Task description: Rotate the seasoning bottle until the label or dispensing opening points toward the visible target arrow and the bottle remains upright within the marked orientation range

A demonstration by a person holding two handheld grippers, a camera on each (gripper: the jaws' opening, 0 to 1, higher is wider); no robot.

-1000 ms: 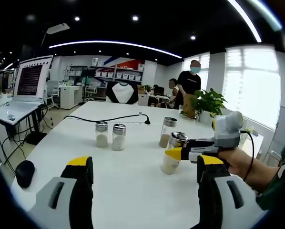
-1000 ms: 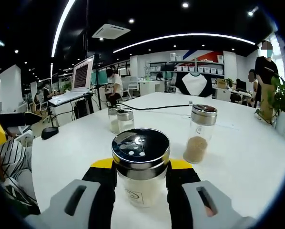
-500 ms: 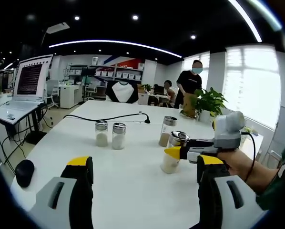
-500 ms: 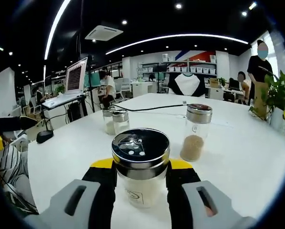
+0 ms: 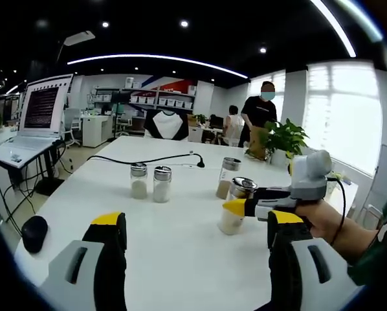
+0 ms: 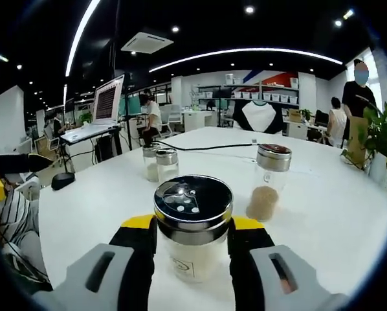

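A glass seasoning bottle with white grains and a shiny perforated lid stands upright on the white table; my right gripper is shut on it, yellow-tipped jaws pressing both sides. The same bottle appears in the left gripper view, held by the right gripper coming in from the right in a person's hand. My left gripper hovers open over bare table, nothing between its jaws. A second bottle with brown seasoning stands just beyond, to the right.
Two small shakers stand side by side mid-table. A black cable runs across the far part. A black mouse lies near the left edge. A laptop is at left, a potted plant and people at the far right.
The right gripper view has shifted slightly; the bottle stays clamped with its lid holes in nearly the same position. People in the background have moved. The left gripper is unchanged.
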